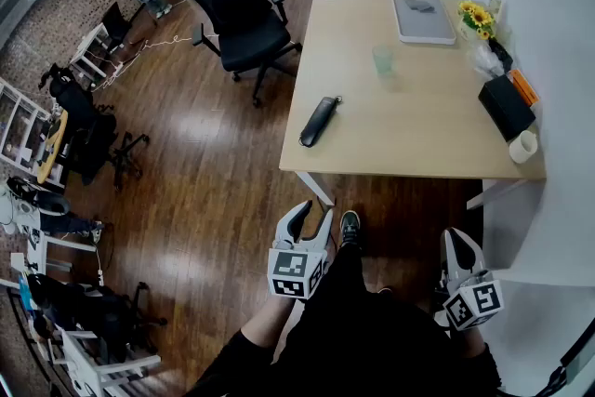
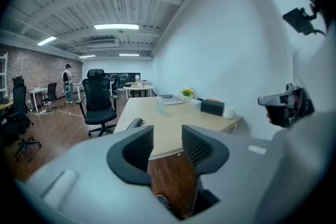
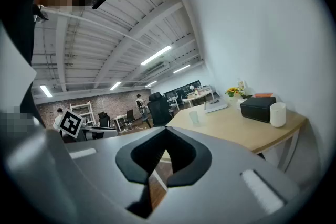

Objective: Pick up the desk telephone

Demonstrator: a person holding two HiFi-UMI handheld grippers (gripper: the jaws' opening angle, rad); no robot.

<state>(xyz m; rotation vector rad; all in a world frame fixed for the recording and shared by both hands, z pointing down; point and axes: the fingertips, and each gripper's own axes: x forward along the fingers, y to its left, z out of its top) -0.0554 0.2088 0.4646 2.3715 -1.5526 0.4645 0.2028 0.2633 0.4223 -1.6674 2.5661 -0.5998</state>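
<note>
Office: wooden desk (image 1: 400,116), swivel chair (image 1: 237,9), brick wall (image 2: 31,68), strip lights (image 2: 116,27).

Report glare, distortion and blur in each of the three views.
Head view: bright glare patches on the wood floor, and the room bends round toward the edges. Left gripper view: black rounded corners, ceiling lamp blown out. Right gripper view: the wall curves strongly, and the corners are black too.

Black clothing (image 1: 372,344), grey cube-marked tools (image 1: 313,213) (image 1: 455,237)
</note>
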